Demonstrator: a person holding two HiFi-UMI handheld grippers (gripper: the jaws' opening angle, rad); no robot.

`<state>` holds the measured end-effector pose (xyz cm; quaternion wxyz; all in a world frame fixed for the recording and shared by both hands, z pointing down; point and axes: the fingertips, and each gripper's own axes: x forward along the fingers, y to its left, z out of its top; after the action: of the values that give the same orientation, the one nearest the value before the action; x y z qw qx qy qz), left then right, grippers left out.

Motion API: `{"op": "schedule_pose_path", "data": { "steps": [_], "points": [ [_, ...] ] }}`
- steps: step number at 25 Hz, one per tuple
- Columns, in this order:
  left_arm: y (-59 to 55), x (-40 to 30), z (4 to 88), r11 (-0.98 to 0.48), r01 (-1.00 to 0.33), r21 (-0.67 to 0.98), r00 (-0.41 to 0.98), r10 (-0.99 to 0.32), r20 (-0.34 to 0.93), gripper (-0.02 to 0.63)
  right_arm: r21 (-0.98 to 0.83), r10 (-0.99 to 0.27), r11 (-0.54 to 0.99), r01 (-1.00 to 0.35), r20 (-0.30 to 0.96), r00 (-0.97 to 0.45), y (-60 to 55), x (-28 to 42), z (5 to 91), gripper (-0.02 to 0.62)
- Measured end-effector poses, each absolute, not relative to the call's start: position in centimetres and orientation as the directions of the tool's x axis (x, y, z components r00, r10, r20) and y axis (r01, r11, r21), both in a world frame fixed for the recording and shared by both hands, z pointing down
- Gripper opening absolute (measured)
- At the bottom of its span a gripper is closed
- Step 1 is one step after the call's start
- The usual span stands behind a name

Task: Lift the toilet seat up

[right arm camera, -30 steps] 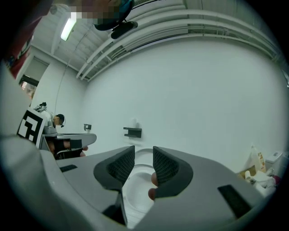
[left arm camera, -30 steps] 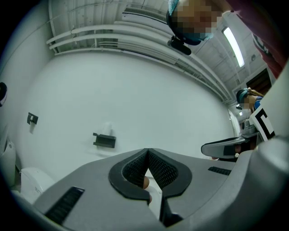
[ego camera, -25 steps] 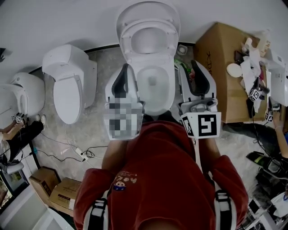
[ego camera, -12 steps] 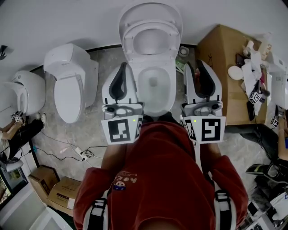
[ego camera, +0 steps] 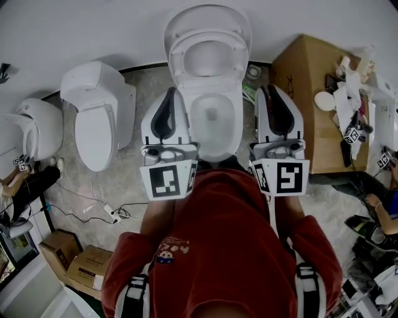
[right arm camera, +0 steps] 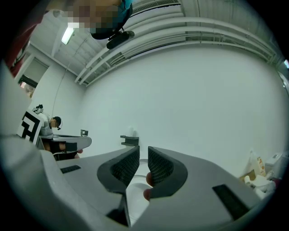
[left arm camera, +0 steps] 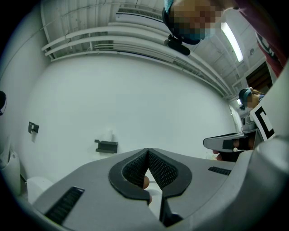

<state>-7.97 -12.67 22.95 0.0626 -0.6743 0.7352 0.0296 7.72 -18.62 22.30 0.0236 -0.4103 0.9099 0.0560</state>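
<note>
Looks steeply down on a white toilet point(ego camera: 208, 93) at the far edge of the floor point(ego camera: 140, 93), backed against the wall point(ego camera: 93, 25). Shows the toilet seat point(ego camera: 177, 59) already raised and leaning back on the lid point(ego camera: 208, 15), with the bowl point(ego camera: 214, 140) open beneath, just as a second ago.

Finds the left gripper point(ego camera: 172, 92) held in the air by the bowl's left rim, pads pressed together at the tips, empty. Finds the right gripper point(ego camera: 272, 88) held likewise by the right rim.

One real change: the right jaws have just been drawing closer. Now down to a narrow slit, not quite meeting, with nothing between them but a glimpse of the toilet beyond.

Reads as a claw relaxing after the lift, not a fresh grab. Seems to leave nothing more to do, beyond keeping clear of the upright seat.
</note>
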Motion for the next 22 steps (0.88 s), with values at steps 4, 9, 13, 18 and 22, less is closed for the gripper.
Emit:
{"op": "schedule_pose_path", "data": {
  "steps": [4,9,13,18,22],
  "points": [
    [-12.65,-7.91,22.83,0.088,-0.995,-0.038,-0.082,-0.987,-0.136,0.011,0.081,-0.745,0.656,-0.75,-0.086,-0.661,-18.64,7.8,22.47,0.05],
    [-12.55,-7.83,22.87,0.088,-0.995,-0.036,-0.082,-0.987,-0.138,0.011,0.083,-0.751,0.647,-0.758,-0.097,-0.653,-18.49,8.06,22.49,0.031],
    [-12.51,-7.84,22.8,0.085,-0.996,-0.038,-0.079,-0.988,-0.134,0.011,0.09,-0.761,0.636,-0.766,-0.093,-0.642,-18.51,8.08,22.52,0.025],
    [-12.65,-7.81,23.05,0.085,-0.996,-0.04,-0.079,-0.989,-0.127,0.011,0.111,-0.78,0.608,-0.786,-0.1,-0.617,-18.75,8.41,22.5,0.014],
    [-12.35,-7.89,23.01,0.088,-0.995,-0.052,-0.081,-0.988,-0.132,0.012,0.112,-0.775,0.613,-0.782,-0.108,-0.623,-18.36,8.51,22.56,0.014]
  ]
}}
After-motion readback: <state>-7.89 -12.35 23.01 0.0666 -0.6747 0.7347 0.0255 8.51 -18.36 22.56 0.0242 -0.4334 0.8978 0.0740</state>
